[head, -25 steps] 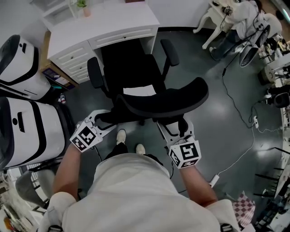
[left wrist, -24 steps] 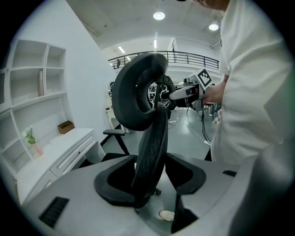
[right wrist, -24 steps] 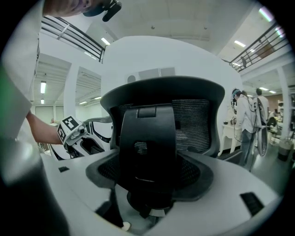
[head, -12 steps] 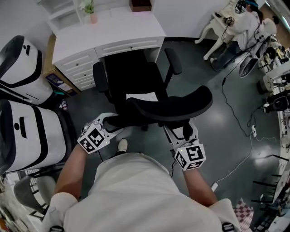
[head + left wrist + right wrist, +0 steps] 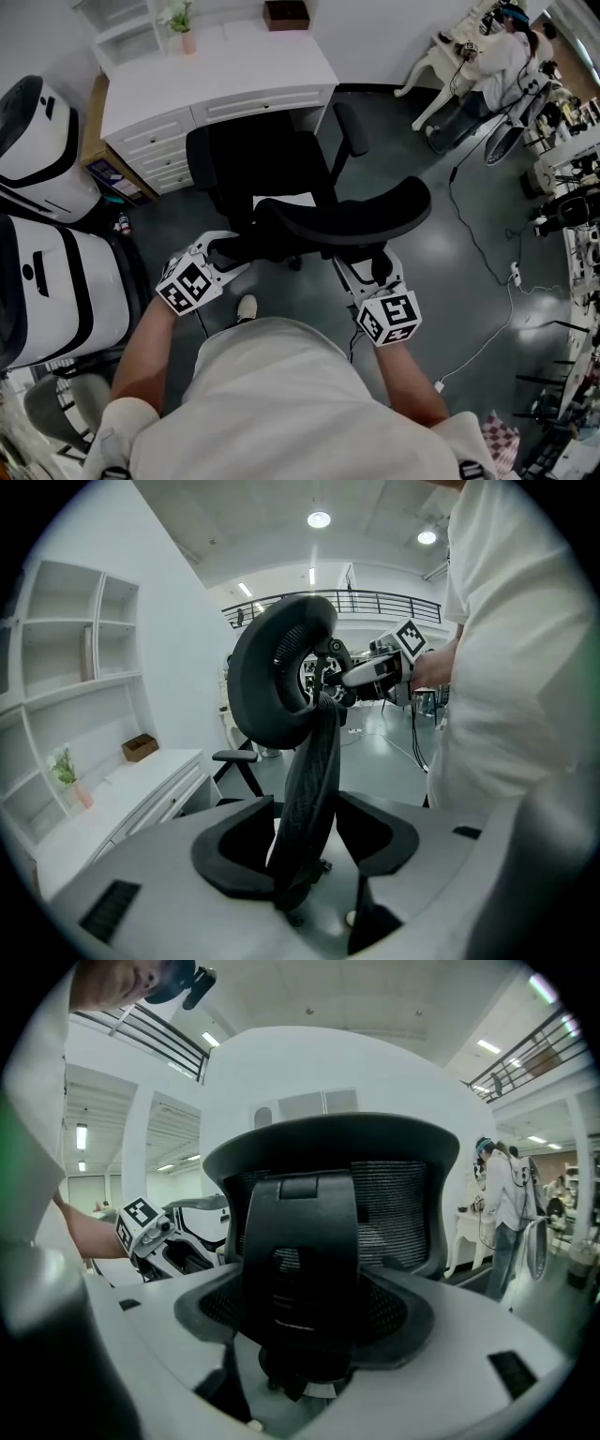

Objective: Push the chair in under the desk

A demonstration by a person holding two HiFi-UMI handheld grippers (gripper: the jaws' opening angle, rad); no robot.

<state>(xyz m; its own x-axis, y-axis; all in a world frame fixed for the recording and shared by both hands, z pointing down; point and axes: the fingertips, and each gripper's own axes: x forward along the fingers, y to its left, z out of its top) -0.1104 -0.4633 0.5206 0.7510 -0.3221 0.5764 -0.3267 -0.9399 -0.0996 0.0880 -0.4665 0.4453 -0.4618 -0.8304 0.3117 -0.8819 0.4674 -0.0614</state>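
Observation:
A black office chair faces the white desk, its seat front at the desk's knee gap. Its curved mesh backrest is nearest me. My left gripper is shut on the backrest's left edge; in the left gripper view that edge runs down between the jaws of my left gripper. My right gripper is behind the backrest's right part. In the right gripper view the black back support fills the gap of my right gripper, jaws against both its sides.
Two big white-and-black machines stand close on the left. Desk drawers flank the knee gap; a potted plant and a brown box sit on top. A person and floor cables are at the right.
The person has stepped forward; one shoe is now hidden and more of the desk top shows. Chair and both grippers have shifted slightly together. Both grips are unchanged.

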